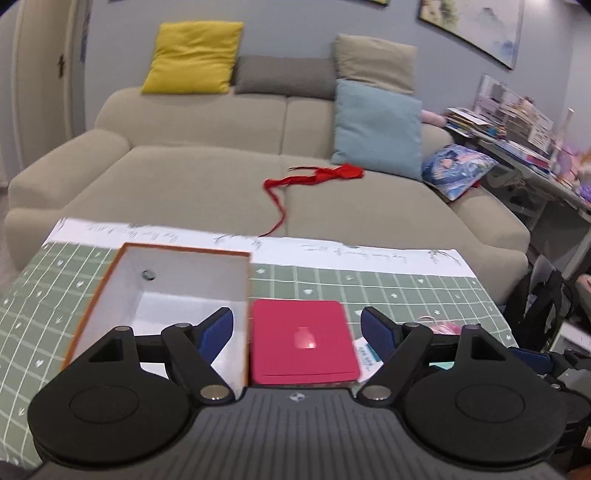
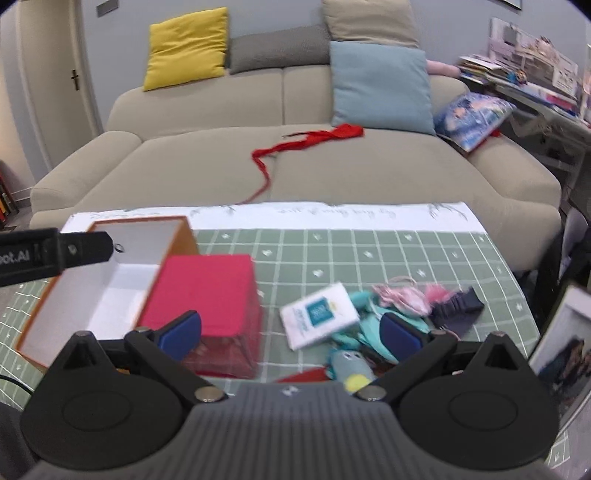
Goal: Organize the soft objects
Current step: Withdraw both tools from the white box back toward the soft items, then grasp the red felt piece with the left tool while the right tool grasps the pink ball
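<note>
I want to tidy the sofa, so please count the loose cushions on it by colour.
Yellow square fabric cushion: 1
Grey fabric cushion: 1
Beige fabric cushion: 1
Light blue square fabric cushion: 1
Printed blue picture cushion: 1
Total: 5

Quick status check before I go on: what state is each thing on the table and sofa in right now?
Left gripper: open, nothing held.
Right gripper: open, nothing held.
Orange box: lid off, looks empty.
Pink box: lid on.
Soft toys: heaped loose on the tablecloth.
White packet: lying on the heap's edge.
Red ribbon: strewn across the sofa.
</note>
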Demonstrator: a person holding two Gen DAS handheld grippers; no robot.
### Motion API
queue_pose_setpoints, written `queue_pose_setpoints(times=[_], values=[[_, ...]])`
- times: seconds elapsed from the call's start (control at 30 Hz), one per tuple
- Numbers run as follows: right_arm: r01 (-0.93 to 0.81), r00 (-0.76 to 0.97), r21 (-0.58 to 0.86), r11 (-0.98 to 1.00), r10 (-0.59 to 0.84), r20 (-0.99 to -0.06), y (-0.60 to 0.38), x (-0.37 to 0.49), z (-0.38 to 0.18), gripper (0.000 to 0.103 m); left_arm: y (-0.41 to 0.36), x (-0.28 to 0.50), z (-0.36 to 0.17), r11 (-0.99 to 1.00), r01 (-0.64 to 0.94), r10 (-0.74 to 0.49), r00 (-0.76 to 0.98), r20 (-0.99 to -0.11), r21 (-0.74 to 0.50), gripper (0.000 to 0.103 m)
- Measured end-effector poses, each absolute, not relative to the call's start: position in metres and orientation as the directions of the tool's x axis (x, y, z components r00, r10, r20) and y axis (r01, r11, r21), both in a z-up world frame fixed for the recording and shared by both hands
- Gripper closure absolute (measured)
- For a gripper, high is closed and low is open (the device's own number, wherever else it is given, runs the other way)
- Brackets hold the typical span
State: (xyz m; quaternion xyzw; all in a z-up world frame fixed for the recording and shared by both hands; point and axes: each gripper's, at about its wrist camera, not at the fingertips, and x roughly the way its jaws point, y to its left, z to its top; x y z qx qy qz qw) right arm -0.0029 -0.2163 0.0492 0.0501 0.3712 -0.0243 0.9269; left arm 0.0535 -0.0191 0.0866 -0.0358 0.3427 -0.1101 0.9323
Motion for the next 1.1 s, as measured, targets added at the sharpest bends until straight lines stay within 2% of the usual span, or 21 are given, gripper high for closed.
queue_pose_setpoints(times=[0.33, 0.53, 0.67, 0.8, 0.93, 1.1], values=[[0.123, 0.734, 0.017, 0.992, -0.080, -0.674, -0.261, -0.030, -0.013, 0.003, -0.078, 0.026, 0.045, 0.933, 0.347, -0.333, 0.720, -0.609, -0.100, 0.011], [0.134, 0.719, 0.067, 0.989, -0.051, -0.693, -0.273, -0.035, -0.047, 0.003, -0.101, 0.013, 0.015, 0.894, 0.444, -0.377, 0.683, -0.625, -0.054, 0.011], [0.183, 0.680, 0.078, 0.980, -0.069, -0.730, -0.283, -0.033, -0.069, 0.003, -0.110, 0.008, -0.007, 0.880, 0.473, -0.383, 0.659, -0.647, -0.039, 0.011], [0.246, 0.628, 0.148, 0.958, -0.042, -0.777, -0.302, -0.027, -0.089, 0.003, -0.115, 0.009, -0.029, 0.870, 0.492, -0.373, 0.624, -0.687, -0.026, 0.011], [0.241, 0.608, 0.142, 0.960, -0.035, -0.793, -0.306, -0.020, -0.101, 0.003, -0.113, 0.012, -0.046, 0.872, 0.489, -0.370, 0.620, -0.692, -0.028, 0.011], [0.199, 0.567, 0.134, 0.971, -0.002, -0.824, -0.301, -0.010, -0.117, 0.011, -0.113, 0.018, -0.060, 0.876, 0.481, -0.340, 0.610, -0.716, -0.006, 0.011]])
